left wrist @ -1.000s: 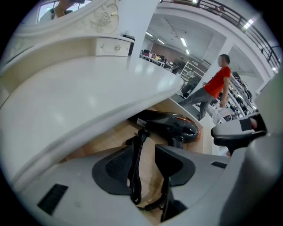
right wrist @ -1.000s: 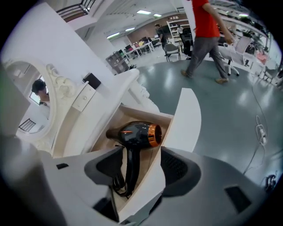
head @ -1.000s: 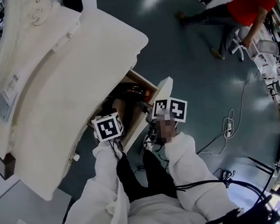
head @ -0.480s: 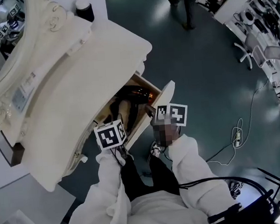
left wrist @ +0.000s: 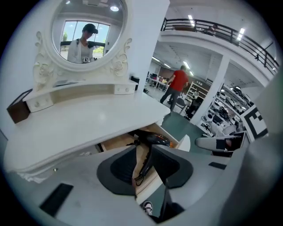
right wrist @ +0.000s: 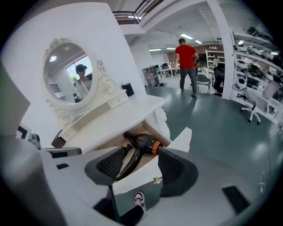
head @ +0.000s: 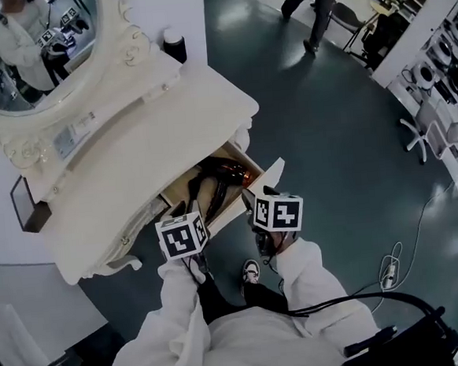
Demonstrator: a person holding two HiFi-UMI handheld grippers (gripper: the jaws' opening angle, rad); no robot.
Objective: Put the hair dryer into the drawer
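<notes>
Both are empty: our left gripper point(left wrist: 143, 170) is closing on air, our right gripper point(right wrist: 138, 167) stands open. We see the hair dryer point(right wrist: 143, 144) lying in the open drawer point(right wrist: 132, 177); rigid, smooth, light plastic, we judge, best taken by its slim handle.

The open drawer point(head: 269, 175) holds the hair dryer point(head: 217, 179)
</notes>
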